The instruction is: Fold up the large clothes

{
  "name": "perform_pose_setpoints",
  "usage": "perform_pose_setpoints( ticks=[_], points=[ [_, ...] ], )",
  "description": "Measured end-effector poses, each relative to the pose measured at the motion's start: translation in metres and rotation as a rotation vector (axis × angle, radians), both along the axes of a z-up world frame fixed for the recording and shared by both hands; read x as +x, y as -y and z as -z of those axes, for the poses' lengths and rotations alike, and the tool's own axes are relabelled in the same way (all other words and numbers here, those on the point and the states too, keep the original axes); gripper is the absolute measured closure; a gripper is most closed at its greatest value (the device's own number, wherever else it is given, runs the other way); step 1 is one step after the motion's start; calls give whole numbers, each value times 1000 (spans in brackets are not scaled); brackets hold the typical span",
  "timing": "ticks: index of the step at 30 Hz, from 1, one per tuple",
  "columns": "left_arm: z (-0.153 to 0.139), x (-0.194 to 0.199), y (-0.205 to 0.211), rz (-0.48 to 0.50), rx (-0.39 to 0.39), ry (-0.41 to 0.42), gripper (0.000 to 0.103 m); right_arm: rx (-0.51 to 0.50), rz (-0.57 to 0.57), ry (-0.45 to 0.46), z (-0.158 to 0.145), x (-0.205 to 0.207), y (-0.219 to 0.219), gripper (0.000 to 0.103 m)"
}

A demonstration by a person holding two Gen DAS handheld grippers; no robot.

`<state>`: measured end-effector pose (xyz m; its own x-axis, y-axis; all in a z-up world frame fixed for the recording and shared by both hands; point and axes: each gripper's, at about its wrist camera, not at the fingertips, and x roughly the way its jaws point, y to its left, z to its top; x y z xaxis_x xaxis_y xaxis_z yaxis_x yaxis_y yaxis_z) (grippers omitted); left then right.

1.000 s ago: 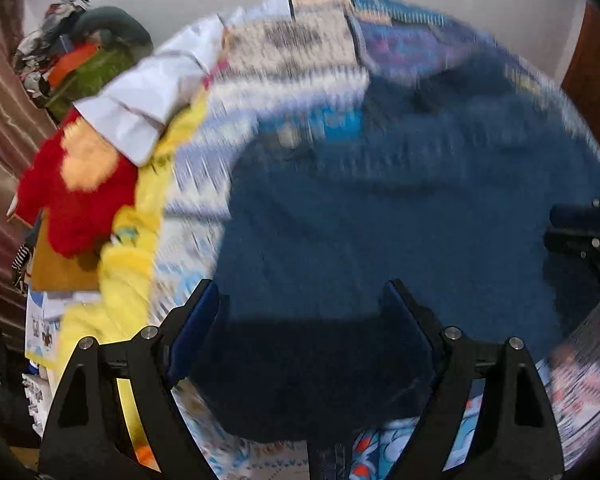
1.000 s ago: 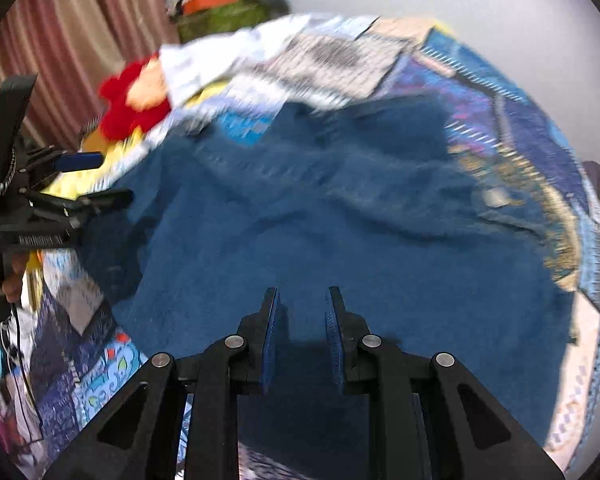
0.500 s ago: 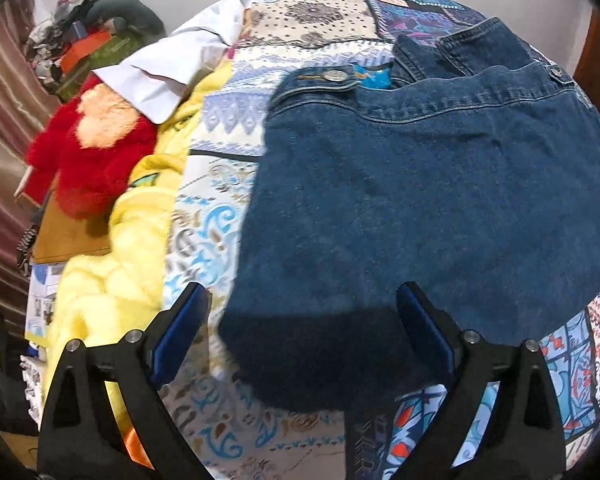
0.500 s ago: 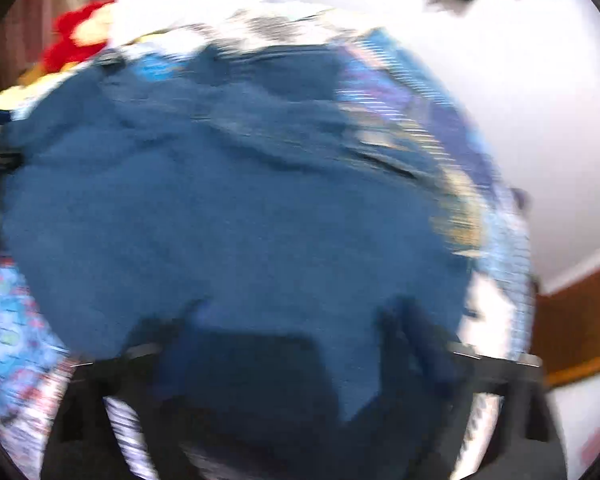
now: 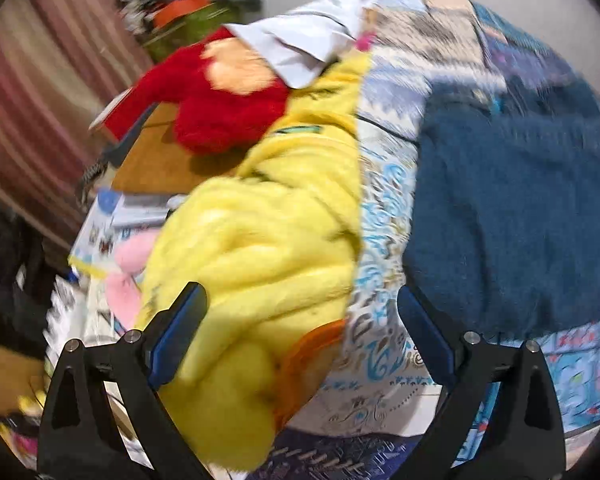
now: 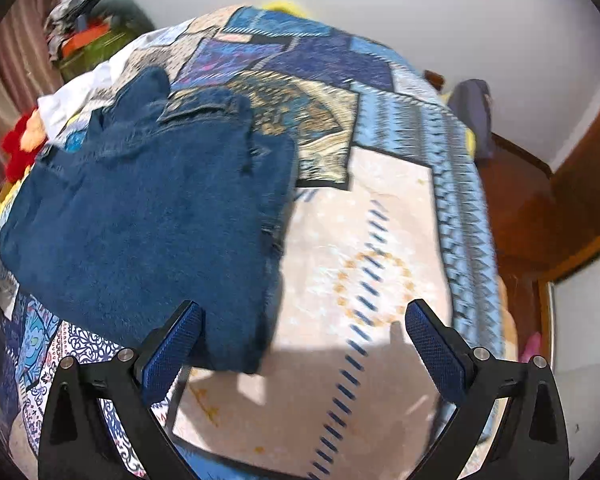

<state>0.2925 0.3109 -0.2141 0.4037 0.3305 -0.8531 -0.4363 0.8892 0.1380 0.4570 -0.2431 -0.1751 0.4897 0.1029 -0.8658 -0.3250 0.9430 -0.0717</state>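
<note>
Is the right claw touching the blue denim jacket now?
Apart. In the right wrist view the right claw is wide open with nothing between its pads, and the denim jacket lies flat on the bedspread beyond the left pad.

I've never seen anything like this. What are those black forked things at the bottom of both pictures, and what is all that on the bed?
They are hand-held tongs, one in each of a person's hands, each with a camera looking along its two fingers. One picture is from the left tongs, the other from the right tongs. Both stand open and hold nothing. On the patterned bedspread lies a folded denim jacket. Beside it, the left view shows a yellow fleece, a red plush toy and a white shirt.
</note>
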Motion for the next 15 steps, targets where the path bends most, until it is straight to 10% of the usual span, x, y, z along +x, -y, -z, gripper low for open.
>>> perform_pose_setpoints(
  ticks=[6, 15],
  points=[
    [-31, -19, 5, -56, -149, 123, 5, 54, -49, 98, -38, -15, -20, 2],
    [-8, -3, 53, -1, -594, 235, 5, 191, -226, 114, -48, -30, -113, 1]
  ],
)
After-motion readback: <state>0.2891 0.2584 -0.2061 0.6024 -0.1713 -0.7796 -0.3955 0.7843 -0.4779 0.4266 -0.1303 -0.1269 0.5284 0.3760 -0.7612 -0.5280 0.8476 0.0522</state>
